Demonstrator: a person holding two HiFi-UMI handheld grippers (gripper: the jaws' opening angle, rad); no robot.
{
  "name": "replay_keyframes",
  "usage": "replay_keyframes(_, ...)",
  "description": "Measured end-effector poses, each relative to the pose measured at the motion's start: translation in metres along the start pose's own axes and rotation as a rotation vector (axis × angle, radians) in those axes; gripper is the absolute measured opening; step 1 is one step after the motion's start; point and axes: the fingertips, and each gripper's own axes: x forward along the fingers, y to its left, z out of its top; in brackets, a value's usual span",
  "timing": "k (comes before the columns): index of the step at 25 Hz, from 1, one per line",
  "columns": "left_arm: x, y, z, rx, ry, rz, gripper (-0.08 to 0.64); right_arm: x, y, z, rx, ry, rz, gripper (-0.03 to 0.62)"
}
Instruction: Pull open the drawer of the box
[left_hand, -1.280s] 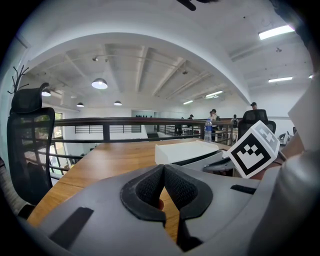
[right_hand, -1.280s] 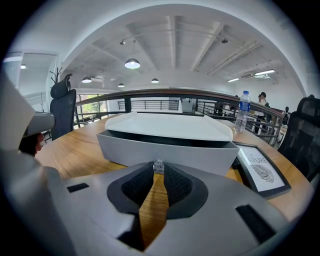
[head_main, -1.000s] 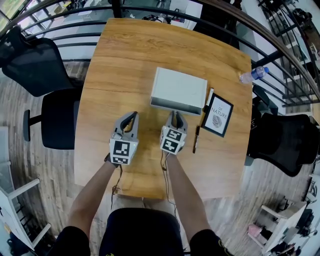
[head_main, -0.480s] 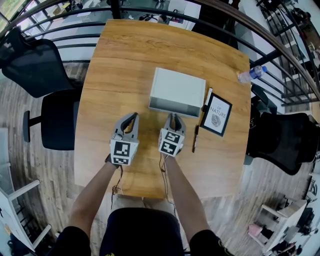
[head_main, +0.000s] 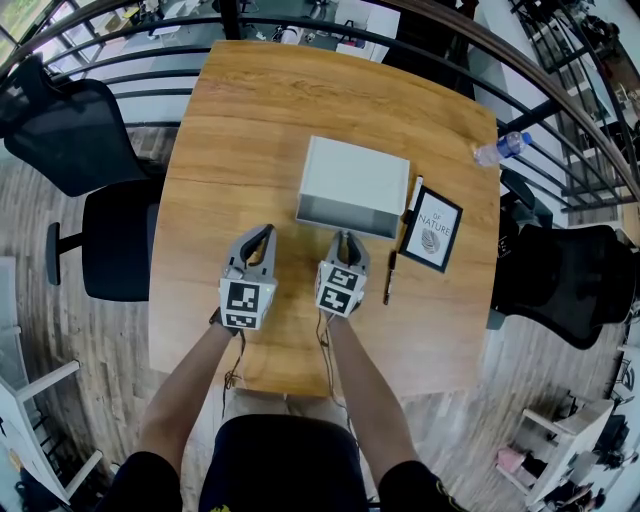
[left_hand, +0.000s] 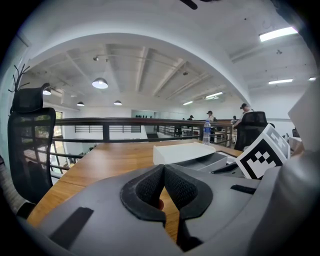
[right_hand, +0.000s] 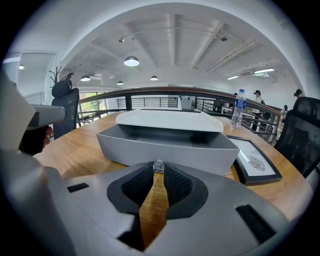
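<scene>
the wooden table (head_main: 230, 150) carried the white box (head_main: 355, 175) near its middle, and the box's grey drawer (right_hand: 165, 147) stood partly pulled out on the side facing the person. the right gripper (head_main: 343, 240) was just in front of the box, its jaws pinching the small clear knob (right_hand: 158, 165) on the drawer front, while the left gripper (head_main: 262, 235) sat left of that, its jaws pressed together on nothing. a framed print (head_main: 433, 229) lay just right of the box, with a black pen (head_main: 390, 277) near it.

The wooden surface (head_main: 230, 150) stands on a grey plank floor (head_main: 30, 320) between black office chairs (head_main: 75, 135), with a dark railing (head_main: 300, 22) behind and round ceiling lamps (left_hand: 100, 83) above.
</scene>
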Motion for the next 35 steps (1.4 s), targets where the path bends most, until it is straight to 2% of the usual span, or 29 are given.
replay_keyframes(35,-0.010,-0.001,-0.002,-0.011,-0.003,0.000,0.009,-0.026,0.007,-0.023,0.000,0.017,-0.005,0.057)
